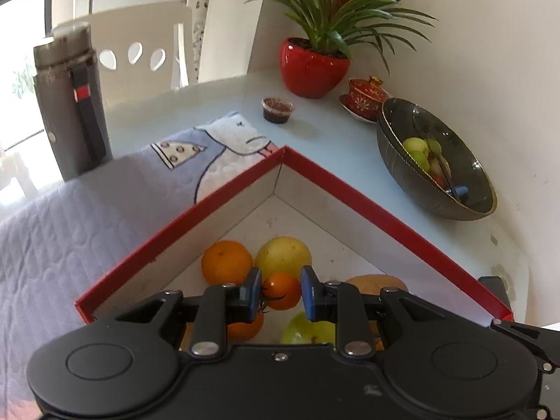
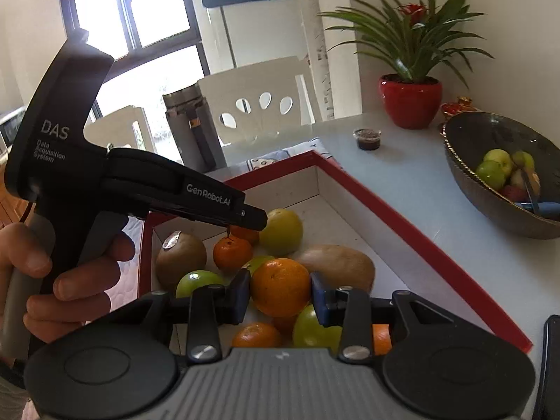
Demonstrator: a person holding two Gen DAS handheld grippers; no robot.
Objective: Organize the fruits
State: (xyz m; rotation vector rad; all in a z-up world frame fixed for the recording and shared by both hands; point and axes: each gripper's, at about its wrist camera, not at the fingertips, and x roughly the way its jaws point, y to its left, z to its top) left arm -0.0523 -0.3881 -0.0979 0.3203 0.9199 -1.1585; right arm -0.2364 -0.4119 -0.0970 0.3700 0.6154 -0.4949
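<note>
**Both grippers clamped on fruit over the red box**

The left gripper (image 1: 281, 292) has its blue pads closed on a small orange tomato (image 1: 282, 290) with a dark green stem, held just above the fruit piled in the red-rimmed box (image 1: 350, 183). Beyond the tomato, in the box's far corner, an orange (image 1: 225, 261) and a yellow-green apple (image 1: 282, 256) sit touching each other. A green apple (image 1: 308, 329) lies lower down, partly hidden by the gripper's body.

The right gripper (image 2: 280, 294) is clamped on a larger orange (image 2: 280, 287), its pads pressing either side of the fruit. Around it in the box lie a brown kiwi (image 2: 180, 257) with a small sticker, a second brownish fruit (image 2: 337, 266) to the right, green apples, and several small oranges. In the right wrist view a hand (image 2: 52, 273) grips the handle of the left device, whose tip hangs over the box (the tomato itself is mostly hidden there).

The box stands on a pale table (image 1: 343, 147), partly over a printed cloth (image 1: 105, 203). To the right, well apart from the box, a dark glass bowl (image 1: 402, 164) already contains several green apples and other fruit. A red potted plant (image 1: 313, 70), a small lidded cup (image 1: 278, 109) and a grey flask (image 1: 70, 105) stand farther back.
</note>
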